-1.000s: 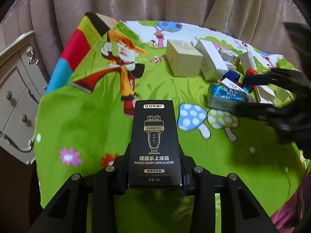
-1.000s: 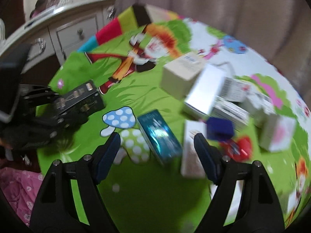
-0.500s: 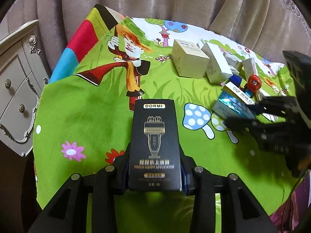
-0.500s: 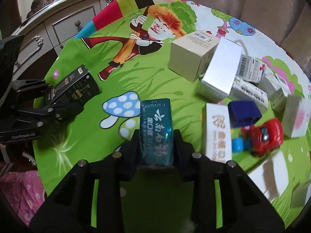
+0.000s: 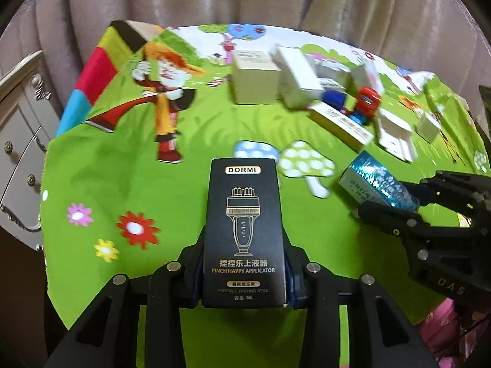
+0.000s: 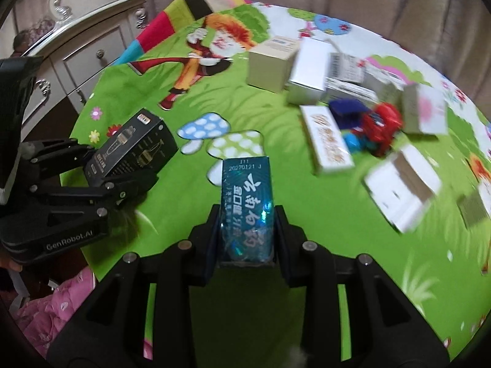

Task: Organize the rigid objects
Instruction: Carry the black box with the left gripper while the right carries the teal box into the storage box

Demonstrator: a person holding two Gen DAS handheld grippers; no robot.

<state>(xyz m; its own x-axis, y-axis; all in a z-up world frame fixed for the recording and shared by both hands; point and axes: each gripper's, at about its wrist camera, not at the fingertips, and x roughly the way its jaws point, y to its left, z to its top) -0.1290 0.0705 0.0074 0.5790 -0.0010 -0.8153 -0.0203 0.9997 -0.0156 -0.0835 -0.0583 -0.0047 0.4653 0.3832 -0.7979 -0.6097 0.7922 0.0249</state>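
Claws first: your left claw [image 5: 244,273] is clamped on an upright black box [image 5: 244,233] lettered "DORMI" and "PINCH HAPPY APPLICATOR", with "3ML" at its foot. Your right claw [image 6: 247,236] is closed tight on a shiny blue box [image 6: 247,208] stamped "20270121" above Chinese characters. Both boxes hang over the near part of the green cartoon cloth [image 5: 122,165] on the counter. You seem to be mid-carry; next you need a bare spot to set each down squarely. Farther off lie jumbled white boxes [image 6: 307,70] and a red toy [image 6: 382,122], their print too blurred to read.
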